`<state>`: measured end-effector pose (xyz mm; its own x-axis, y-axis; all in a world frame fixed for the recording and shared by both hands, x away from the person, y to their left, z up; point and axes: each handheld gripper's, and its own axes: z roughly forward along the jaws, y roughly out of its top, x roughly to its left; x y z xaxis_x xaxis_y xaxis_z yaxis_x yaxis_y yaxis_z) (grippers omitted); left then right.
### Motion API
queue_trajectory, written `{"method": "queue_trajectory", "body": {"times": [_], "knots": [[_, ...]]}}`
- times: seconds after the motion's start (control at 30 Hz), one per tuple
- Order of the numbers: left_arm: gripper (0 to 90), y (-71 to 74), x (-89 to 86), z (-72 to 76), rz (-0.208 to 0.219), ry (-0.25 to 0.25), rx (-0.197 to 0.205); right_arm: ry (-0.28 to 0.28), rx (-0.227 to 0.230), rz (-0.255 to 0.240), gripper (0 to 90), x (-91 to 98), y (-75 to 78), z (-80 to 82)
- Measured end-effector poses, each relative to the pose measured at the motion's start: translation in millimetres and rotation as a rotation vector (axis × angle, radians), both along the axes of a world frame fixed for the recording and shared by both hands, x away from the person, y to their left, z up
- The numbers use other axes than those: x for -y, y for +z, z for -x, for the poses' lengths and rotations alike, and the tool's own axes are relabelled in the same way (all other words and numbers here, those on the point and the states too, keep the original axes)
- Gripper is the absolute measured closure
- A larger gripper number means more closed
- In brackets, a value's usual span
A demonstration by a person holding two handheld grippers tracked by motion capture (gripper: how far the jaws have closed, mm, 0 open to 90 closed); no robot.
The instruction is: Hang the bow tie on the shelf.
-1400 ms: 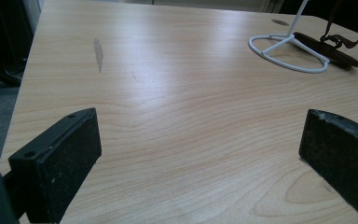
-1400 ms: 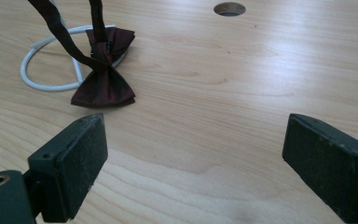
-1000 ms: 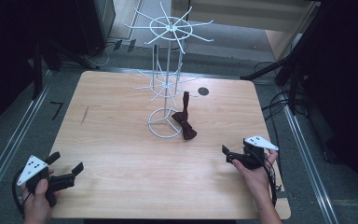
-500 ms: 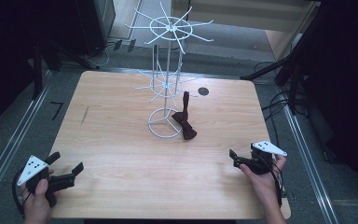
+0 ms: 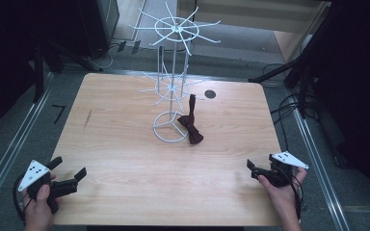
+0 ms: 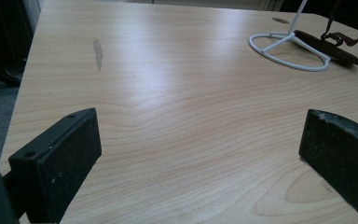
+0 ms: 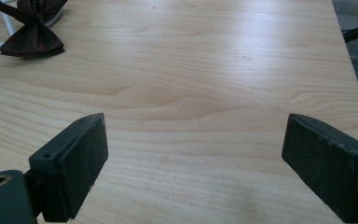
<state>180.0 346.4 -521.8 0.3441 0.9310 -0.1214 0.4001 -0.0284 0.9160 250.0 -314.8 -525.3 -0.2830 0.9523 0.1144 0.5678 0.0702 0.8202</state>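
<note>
Where the high view looks down on the bench [image 5: 125,144], the dark bow tie [image 5: 191,127] lies near the centre, resting against the ring base of the white wire stand [image 5: 172,86], with its strap rising toward a lower arm of the stand. The left hand-held gripper [image 5: 67,175] sits at the near left corner, jaws spread and empty, well apart from the bow tie. The right hand-held gripper [image 5: 255,171] sits at the near right edge, also well apart from the bow tie; its jaw state cannot be read here.

In the left gripper view, the left hand-held gripper [image 6: 200,154] stands released, both black jaws wide apart over bare wood. The bow tie [image 6: 328,46] lies far ahead at upper right, touching the ring base of the wire stand [image 6: 286,49].

In the right gripper view, the right hand-held gripper [image 7: 193,158] is released, jaws wide apart with nothing between them. The bow tie [image 7: 32,32] lies far ahead at upper left, on the bench, overlapping the stand's white ring.
</note>
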Motion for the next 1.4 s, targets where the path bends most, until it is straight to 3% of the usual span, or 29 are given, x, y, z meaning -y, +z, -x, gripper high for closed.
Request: {"method": "queue_trajectory", "body": {"times": [0.37,1.4], "knots": [[0.0,0.0,0.2,-0.1,0.0,0.001,-0.002,-0.026,-0.011,0.016,7.3,15.6,-6.1,9.9],[0.0,0.0,-0.3,-0.6,0.007,0.005,-0.008,-0.119,-0.051,-0.001,7.6,59.3,-23.1,40.8]]}}
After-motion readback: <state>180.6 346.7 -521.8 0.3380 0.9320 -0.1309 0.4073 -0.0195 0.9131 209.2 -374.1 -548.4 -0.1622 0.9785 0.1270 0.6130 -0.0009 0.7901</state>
